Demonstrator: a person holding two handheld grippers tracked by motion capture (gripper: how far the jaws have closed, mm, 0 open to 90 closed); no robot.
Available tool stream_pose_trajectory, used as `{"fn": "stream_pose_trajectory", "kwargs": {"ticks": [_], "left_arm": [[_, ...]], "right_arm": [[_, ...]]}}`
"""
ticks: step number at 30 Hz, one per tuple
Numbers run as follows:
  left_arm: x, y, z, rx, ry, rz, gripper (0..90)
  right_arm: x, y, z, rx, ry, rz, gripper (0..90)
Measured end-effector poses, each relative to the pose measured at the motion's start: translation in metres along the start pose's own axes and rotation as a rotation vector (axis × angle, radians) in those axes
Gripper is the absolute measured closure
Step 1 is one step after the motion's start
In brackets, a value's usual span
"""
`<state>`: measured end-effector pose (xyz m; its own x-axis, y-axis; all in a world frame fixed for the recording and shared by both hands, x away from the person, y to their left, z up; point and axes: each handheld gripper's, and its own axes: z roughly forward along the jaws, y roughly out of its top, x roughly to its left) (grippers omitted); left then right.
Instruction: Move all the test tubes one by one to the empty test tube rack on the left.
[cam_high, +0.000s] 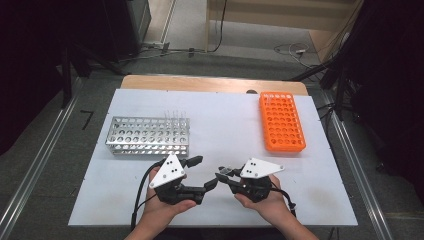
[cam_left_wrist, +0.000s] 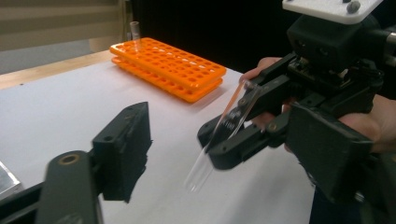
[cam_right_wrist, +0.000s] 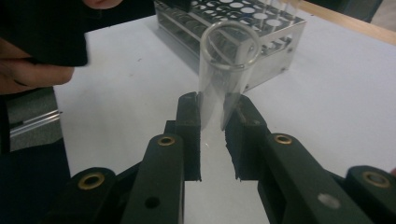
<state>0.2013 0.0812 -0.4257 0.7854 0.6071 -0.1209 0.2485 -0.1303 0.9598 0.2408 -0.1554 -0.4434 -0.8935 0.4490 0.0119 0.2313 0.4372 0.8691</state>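
Right hand-held gripper (cam_high: 220, 174) is clenched on a clear glass test tube (cam_left_wrist: 223, 133), gripped partway along its length, and in the left gripper view the tube hangs tilted, closed end low, above the white table (cam_high: 225, 130) and not touching it. The right gripper view looks straight along the jaws, with the open rim (cam_right_wrist: 230, 45) of the tube standing up between the pads. The left hand-held gripper (cam_high: 201, 172) sits just beside it with its jaws spread and nothing between them, one black pad (cam_left_wrist: 125, 148) close to the tube but apart from it. Both are near the front edge of the table, between the metal rack (cam_high: 148, 135) at the left, which still carries a few tubes at its far end, and the orange rack (cam_high: 281, 121) at the right, where one tube (cam_left_wrist: 135, 32) stands at the far corner. This looks like the carry stage, tube in the air and heading for a rack, most likely the orange one. The next move calls for turning the tube upright, closed end down, lining it over a free hole and lowering it straight before letting go.
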Motion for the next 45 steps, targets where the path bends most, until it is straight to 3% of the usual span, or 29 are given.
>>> {"fn": "stream_pose_trajectory", "kwargs": {"ticks": [12,18,25,32,39,45], "left_arm": [[-0.011,-0.001,0.007,0.016,-0.050,0.057,55.5],[-0.011,-0.002,0.009,0.031,-0.055,0.058,64.0],[-0.013,-0.002,0.008,0.031,-0.051,0.079,69.4],[-0.014,-0.001,0.007,0.018,-0.018,0.105,72.7],[-0.008,0.000,0.003,0.003,0.002,0.075,75.7],[0.001,0.001,-0.002,-0.004,0.030,0.049,75.7]], "right_arm": [[0.018,0.005,0.008,0.015,0.050,-0.036,74.0],[0.021,0.008,0.007,0.017,0.064,-0.041,74.0],[0.022,0.008,0.007,0.022,0.079,-0.037,74.0],[0.021,0.009,0.007,0.025,0.082,-0.031,73.8],[0.020,0.009,0.006,0.020,0.074,-0.027,72.7],[0.015,0.008,0.000,0.009,0.097,-0.013,54.2]]}}
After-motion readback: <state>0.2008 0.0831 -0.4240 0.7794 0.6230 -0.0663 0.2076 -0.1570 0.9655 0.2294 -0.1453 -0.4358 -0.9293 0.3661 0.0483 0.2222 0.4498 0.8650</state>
